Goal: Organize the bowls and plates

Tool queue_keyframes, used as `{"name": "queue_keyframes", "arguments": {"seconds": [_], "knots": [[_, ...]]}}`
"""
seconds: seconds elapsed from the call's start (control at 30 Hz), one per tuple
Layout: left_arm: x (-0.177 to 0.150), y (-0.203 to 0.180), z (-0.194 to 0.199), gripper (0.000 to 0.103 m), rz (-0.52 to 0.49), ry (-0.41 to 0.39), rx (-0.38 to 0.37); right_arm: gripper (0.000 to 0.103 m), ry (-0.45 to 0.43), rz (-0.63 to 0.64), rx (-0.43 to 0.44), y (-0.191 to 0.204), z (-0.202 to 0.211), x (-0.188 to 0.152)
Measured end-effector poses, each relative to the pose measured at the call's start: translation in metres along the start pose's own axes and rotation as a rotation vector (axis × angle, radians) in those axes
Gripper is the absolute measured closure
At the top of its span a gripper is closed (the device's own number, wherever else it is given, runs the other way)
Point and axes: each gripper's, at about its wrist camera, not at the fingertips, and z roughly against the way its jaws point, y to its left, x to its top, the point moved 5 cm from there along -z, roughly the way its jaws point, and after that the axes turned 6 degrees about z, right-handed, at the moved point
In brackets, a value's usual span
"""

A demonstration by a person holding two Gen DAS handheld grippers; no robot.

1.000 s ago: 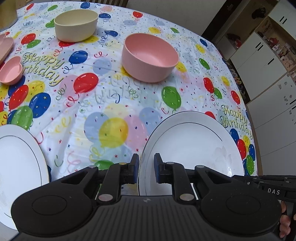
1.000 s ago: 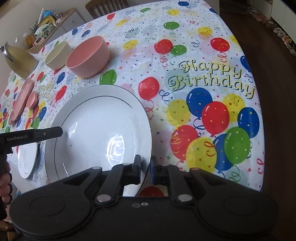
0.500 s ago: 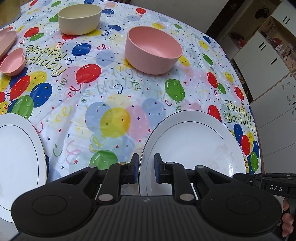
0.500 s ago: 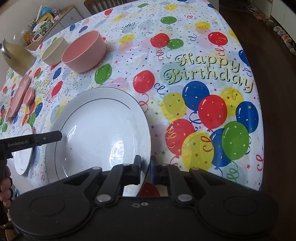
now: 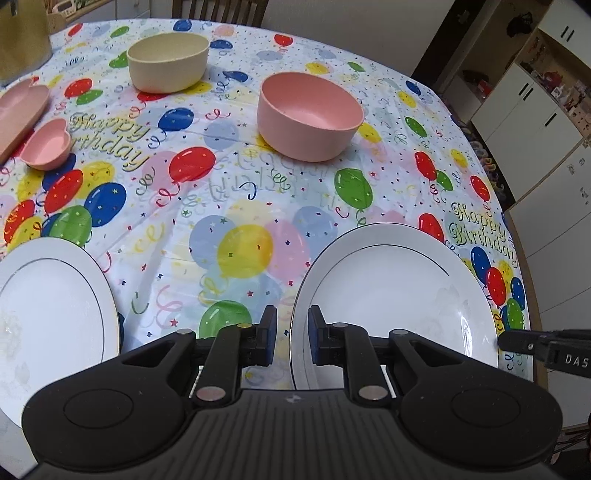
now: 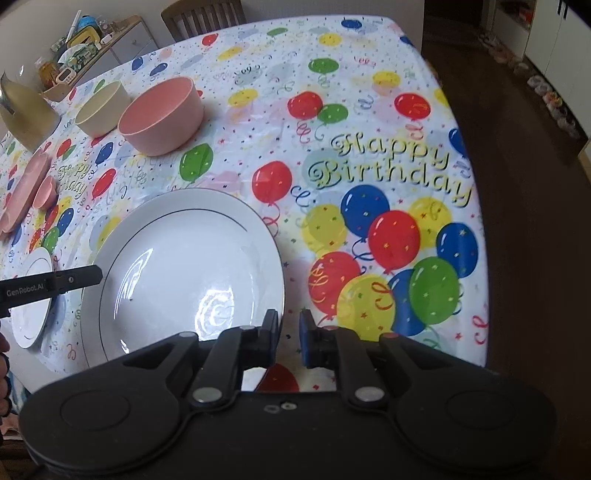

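A large white plate (image 5: 388, 295) with a thin dark ring sits low at the near right of the balloon tablecloth. My left gripper (image 5: 291, 334) is shut on its left rim, one finger inside the lip and one outside. My right gripper (image 6: 288, 330) is shut on the opposite rim of the same plate (image 6: 184, 266). I cannot tell whether the plate rests on the cloth or hangs just above it. A second white plate (image 5: 48, 314) lies to the left. Farther back stand a pink bowl (image 5: 310, 114) and a cream bowl (image 5: 166, 61).
A small pink heart dish (image 5: 48, 146) and a pink heart plate (image 5: 20, 107) lie at the far left. A yellowish jug (image 6: 22, 107) stands behind them. The table edge (image 5: 533, 314) runs close on the right, with white cabinets (image 5: 524, 99) beyond. A chair (image 5: 221, 11) is at the far side.
Both views have tipped up a little, so more of the far table side and the chair show. The large plate keeps its place between the two grippers.
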Motion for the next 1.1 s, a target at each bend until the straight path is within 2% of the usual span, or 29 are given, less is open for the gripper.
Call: {"name": "queue_keyframes", "arguments": {"seconds": [0.27, 0.47, 0.57, 0.63, 0.67, 0.7, 0.73, 0.8, 0.87, 1.07, 1.1], "knots": [[-0.004, -0.007, 0.031, 0.082, -0.020, -0.075, 0.001, 0.088, -0.056, 0.041, -0.016, 0.009, 0.023, 0.003], [-0.006, -0.009, 0.056, 0.081, -0.010, -0.130, 0.005, 0.082, -0.104, 0.084, 0.007, 0.024, 0.041, 0.007], [-0.009, -0.009, 0.068, 0.080, 0.000, -0.161, 0.019, 0.076, -0.126, 0.106, 0.021, 0.031, 0.050, 0.008], [-0.010, -0.008, 0.077, 0.072, 0.002, -0.186, 0.021, 0.062, -0.148, 0.128, 0.028, 0.037, 0.056, 0.009], [-0.011, -0.008, 0.082, 0.065, 0.005, -0.198, 0.021, 0.057, -0.162, 0.142, 0.032, 0.040, 0.060, 0.009], [-0.011, -0.007, 0.086, 0.054, 0.010, -0.211, 0.025, 0.046, -0.175, 0.155, 0.033, 0.043, 0.063, 0.010], [-0.012, -0.007, 0.091, 0.049, 0.012, -0.227, 0.034, 0.035, -0.189, 0.166, 0.033, 0.045, 0.066, 0.010], [-0.013, -0.005, 0.099, 0.038, 0.018, -0.258, 0.051, 0.025, -0.210, 0.186, 0.041, 0.051, 0.072, 0.011], [-0.013, -0.001, 0.106, 0.032, 0.036, -0.274, 0.063, 0.024, -0.220, 0.206, 0.055, 0.057, 0.076, 0.012], [-0.014, 0.021, 0.120, 0.026, 0.081, -0.319, 0.111, 0.013, -0.256, 0.257, 0.092, 0.082, 0.084, 0.017], [-0.013, 0.027, 0.122, 0.025, 0.091, -0.326, 0.123, 0.008, -0.266, 0.268, 0.093, 0.087, 0.084, 0.018]]}}
